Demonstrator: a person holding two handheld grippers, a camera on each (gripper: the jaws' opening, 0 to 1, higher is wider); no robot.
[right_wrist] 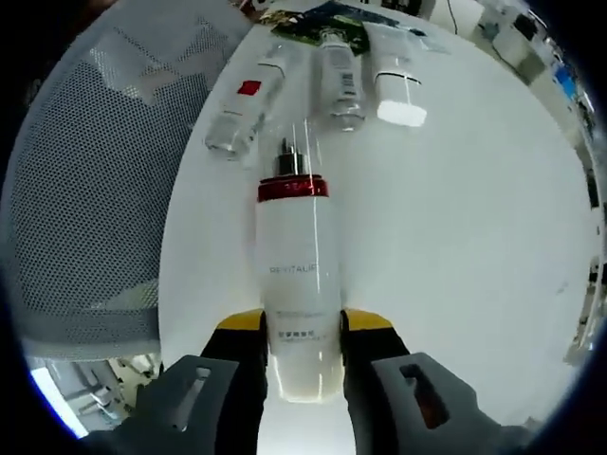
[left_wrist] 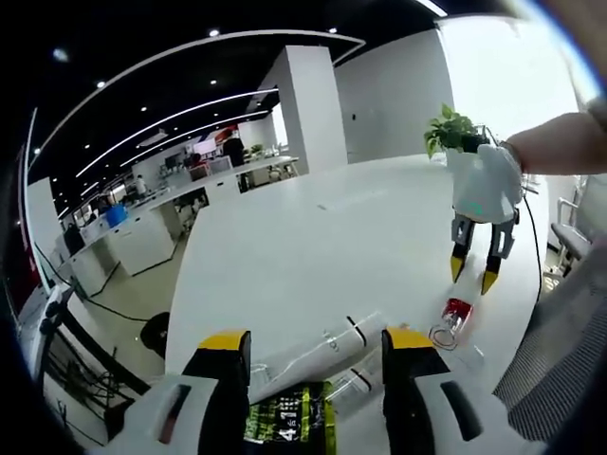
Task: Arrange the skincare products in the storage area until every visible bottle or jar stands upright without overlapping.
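Note:
A white bottle with a red collar lies on the white table, its pump end pointing away. My right gripper has its jaws pressed on both sides of the bottle's base. In the left gripper view this gripper hangs at the right, held by a person's hand, with the red collar just below it. Beyond the white bottle lie a clear bottle with a red label, a clear printed bottle and a white tube with a black band. My left gripper is open over lying clear tubes.
A green packet lies under the left jaws, also at the far table edge. A grey mesh chair stands beside the table. A potted plant sits at the back of the table.

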